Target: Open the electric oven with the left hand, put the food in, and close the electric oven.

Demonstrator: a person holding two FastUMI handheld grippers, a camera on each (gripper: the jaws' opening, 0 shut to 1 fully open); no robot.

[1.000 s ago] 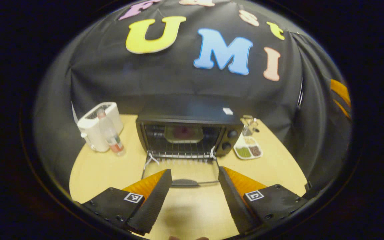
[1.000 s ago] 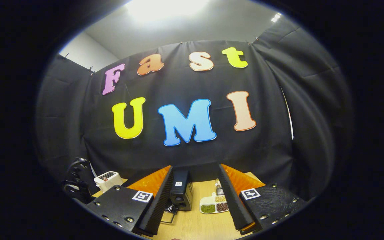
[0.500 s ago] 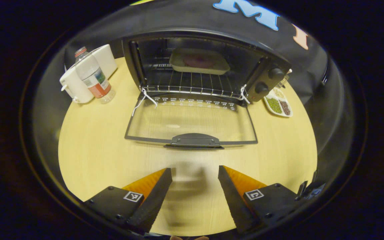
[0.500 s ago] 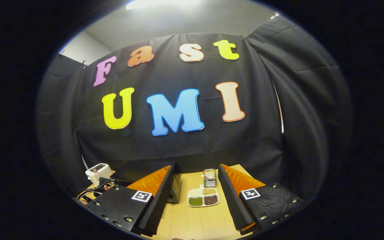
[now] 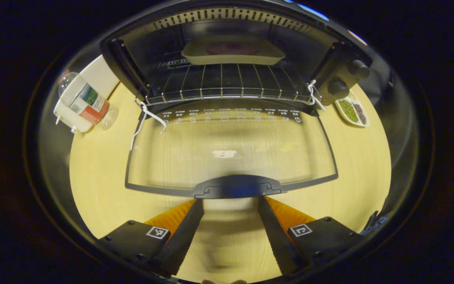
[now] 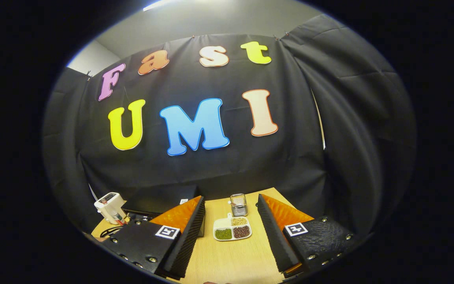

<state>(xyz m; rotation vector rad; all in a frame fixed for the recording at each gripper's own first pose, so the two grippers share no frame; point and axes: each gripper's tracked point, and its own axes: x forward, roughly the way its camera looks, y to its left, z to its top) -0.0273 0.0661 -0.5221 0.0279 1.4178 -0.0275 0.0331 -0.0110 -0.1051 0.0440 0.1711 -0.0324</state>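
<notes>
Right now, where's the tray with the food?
In the left gripper view, the food tray sits deep inside the open oven, on the wire rack, above the dropped door.

I can't make out any readable words or numbers from here. The oven door [image 5: 250, 157] carries a row of small white printed marks [image 5: 231, 115] along its hinge edge, too blurred for me to read. The bottle [image 5: 81, 98] has a coloured label, its lettering too small to tell. Each finger mount of the left gripper [image 5: 230, 200] and the right gripper [image 6: 231, 198] bears a square black-and-white coded tag [image 5: 157, 232], a pattern rather than text.
</notes>
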